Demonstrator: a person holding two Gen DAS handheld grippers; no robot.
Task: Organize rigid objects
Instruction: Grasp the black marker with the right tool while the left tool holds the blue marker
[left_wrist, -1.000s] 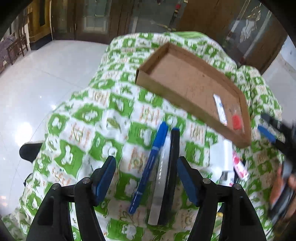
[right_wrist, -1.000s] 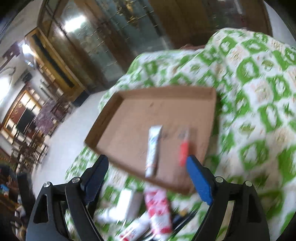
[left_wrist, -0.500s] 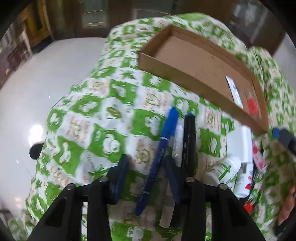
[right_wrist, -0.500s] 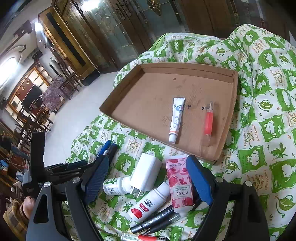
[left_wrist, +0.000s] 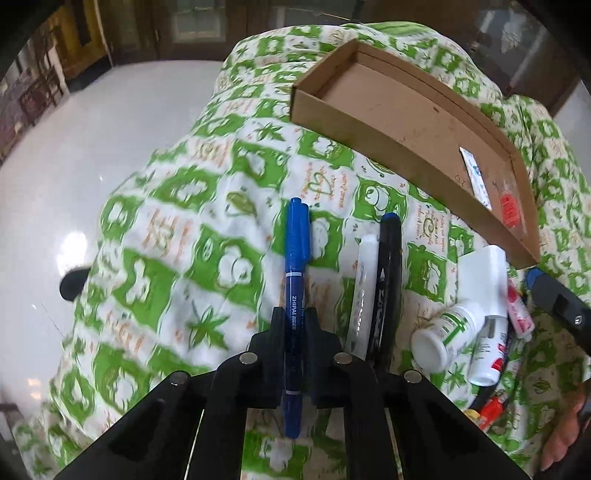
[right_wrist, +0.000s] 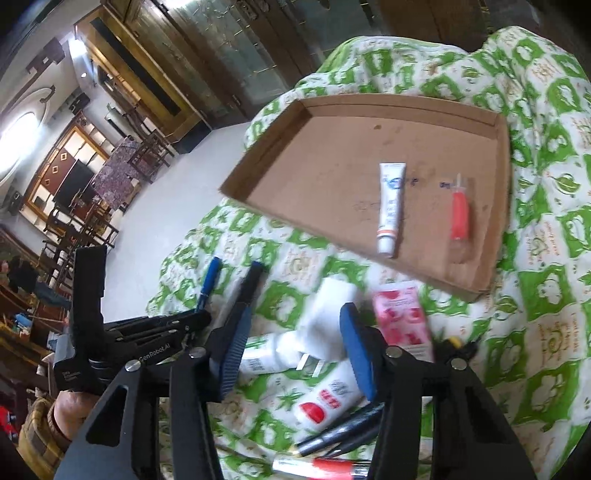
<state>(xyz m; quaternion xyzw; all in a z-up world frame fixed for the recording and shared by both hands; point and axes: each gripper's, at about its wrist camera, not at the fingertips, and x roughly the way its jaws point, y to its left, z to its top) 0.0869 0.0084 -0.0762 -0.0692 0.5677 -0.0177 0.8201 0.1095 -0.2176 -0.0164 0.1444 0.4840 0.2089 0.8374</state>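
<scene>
A shallow cardboard tray (right_wrist: 369, 173) lies on a surface draped with a green-and-white patterned cloth (left_wrist: 192, 229). Two things lie in the tray near its right end: a white tube (right_wrist: 389, 206) and, just beside it but apart, a small red-orange vial (right_wrist: 459, 216). The rest of the tray floor is bare cardboard.

In front of the tray, on the cloth, a loose cluster sits: a white block-shaped item (right_wrist: 328, 314), a white bottle with green print (left_wrist: 448, 334), a white bottle with red marking (right_wrist: 328, 400), a pink flowered packet (right_wrist: 402, 321), and several dark pens (right_wrist: 340, 432).

The left gripper (left_wrist: 293, 334) is pressed together on a blue marker (left_wrist: 295, 266), which runs lengthwise between its fingers; a white pen (left_wrist: 364, 280) and a black marker (left_wrist: 388, 280) lie side by side just to the right. The right gripper (right_wrist: 291, 354) has just been closing and stands partly spread around the white block, its pads not clearly pressing.

Beyond the cloth lie a pale glossy floor (left_wrist: 92, 129), dark wooden cabinets with glass doors (right_wrist: 192, 55), and chairs (right_wrist: 74, 221).
</scene>
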